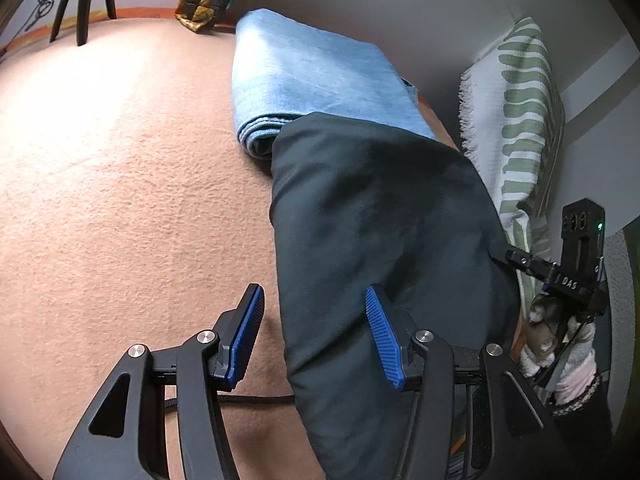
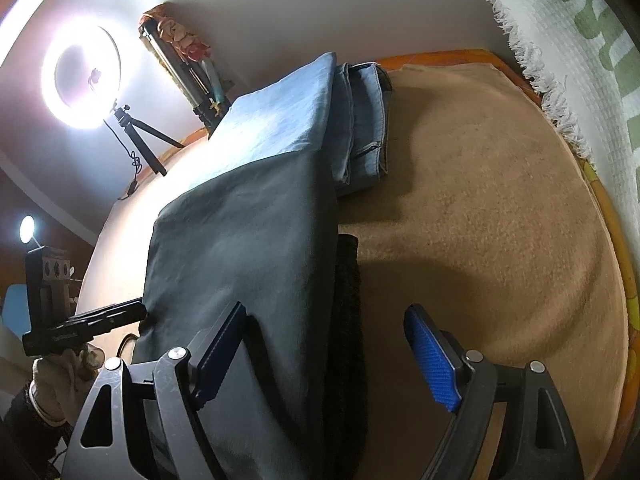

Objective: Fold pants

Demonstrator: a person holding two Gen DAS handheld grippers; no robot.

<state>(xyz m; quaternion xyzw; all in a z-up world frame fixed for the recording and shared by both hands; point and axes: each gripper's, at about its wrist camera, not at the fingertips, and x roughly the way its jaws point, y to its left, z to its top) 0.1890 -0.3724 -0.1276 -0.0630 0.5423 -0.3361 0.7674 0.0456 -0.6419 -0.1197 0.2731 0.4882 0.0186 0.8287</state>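
Note:
The dark grey pants (image 1: 380, 220) lie folded in a long strip on the tan blanket (image 1: 120, 200), their far end over a folded stack of light-blue jeans (image 1: 320, 76). My left gripper (image 1: 316, 336) hangs open over the pants' left edge, its right finger above the cloth and its left one above the blanket. In the right wrist view the same pants (image 2: 240, 248) run up the middle. My right gripper (image 2: 326, 356) stands wide open astride their right edge. Nothing is pinched in either gripper. Each gripper shows in the other's view, held by a gloved hand (image 2: 60, 372).
A strip of black fuzzy cloth (image 2: 348, 320) shows under the pants' right edge. A white and green fringed cloth (image 1: 516, 120) hangs at the right. A ring light (image 2: 80, 76) on a small tripod stands at the blanket's far edge. A black cord (image 1: 248, 400) crosses near my left gripper.

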